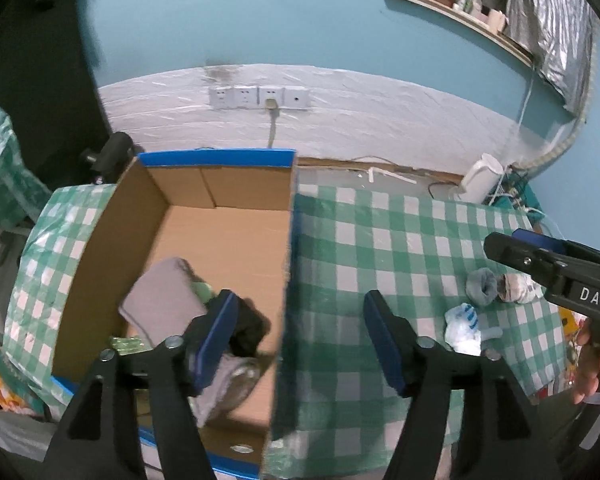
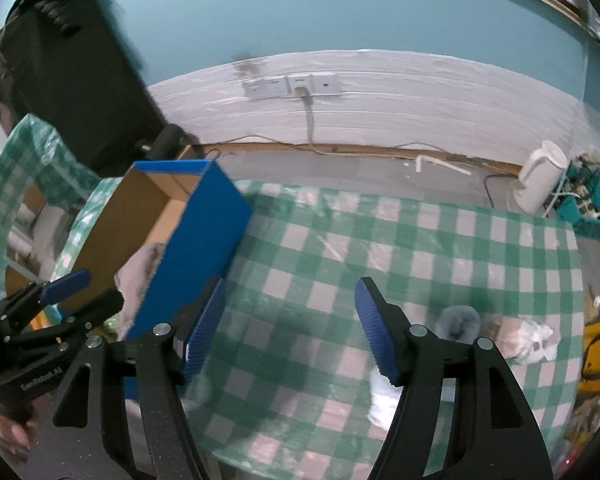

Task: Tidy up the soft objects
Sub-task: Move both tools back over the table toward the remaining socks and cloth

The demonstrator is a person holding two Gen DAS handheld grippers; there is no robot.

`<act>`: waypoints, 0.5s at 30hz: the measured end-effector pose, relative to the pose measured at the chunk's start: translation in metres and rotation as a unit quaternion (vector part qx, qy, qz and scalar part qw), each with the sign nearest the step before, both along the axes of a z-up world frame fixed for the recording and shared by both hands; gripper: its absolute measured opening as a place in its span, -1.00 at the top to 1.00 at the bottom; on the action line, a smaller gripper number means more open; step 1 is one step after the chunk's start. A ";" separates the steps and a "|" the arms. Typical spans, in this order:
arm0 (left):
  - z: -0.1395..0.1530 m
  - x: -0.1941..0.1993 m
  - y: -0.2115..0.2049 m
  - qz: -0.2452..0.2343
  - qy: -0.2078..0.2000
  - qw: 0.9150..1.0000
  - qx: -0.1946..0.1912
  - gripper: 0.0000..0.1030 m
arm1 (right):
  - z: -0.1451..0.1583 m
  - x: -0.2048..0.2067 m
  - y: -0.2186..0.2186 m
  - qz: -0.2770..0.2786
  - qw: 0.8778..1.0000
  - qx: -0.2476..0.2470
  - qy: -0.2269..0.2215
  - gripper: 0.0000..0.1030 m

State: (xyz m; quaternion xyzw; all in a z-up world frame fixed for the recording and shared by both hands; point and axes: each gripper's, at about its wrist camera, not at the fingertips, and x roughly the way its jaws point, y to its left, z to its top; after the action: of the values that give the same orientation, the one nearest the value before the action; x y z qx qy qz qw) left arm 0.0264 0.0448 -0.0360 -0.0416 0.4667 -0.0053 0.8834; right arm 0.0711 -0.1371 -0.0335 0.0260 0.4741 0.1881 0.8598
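An open cardboard box with blue outer walls stands on the left of the checked table. Inside lie a grey cloth, a black soft item and other soft pieces. My left gripper is open and empty above the box's right wall. On the table to the right lie a grey-blue sock, a beige sock and a white-blue item. My right gripper is open and empty above the table, left of the grey-blue sock and beige sock. The box also shows in the right wrist view.
A white kettle and cables sit at the table's far right corner. Wall sockets are on the white wall panel behind. A yellow packet lies at the table's right edge. A dark cabinet stands at the left.
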 end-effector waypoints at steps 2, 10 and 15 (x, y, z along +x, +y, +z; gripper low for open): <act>-0.001 0.001 -0.011 -0.009 0.001 1.000 0.003 -0.40 | -0.002 -0.002 -0.012 -0.007 1.000 -0.004 0.000 -0.31; -0.009 0.007 -0.055 -0.054 0.016 0.998 0.012 -0.51 | -0.012 -0.009 -0.064 -0.039 0.999 -0.026 0.007 -0.34; -0.019 0.012 -0.088 -0.084 0.037 0.996 0.009 -0.54 | -0.021 -0.014 -0.095 -0.052 0.997 -0.047 0.013 -0.34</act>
State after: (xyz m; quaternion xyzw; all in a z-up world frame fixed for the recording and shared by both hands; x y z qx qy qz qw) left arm 0.0383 -0.0427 -0.0554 0.0056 0.5010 -0.0735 0.8623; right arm 0.0574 -0.2326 -0.0547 0.0124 0.4915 0.1200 0.8625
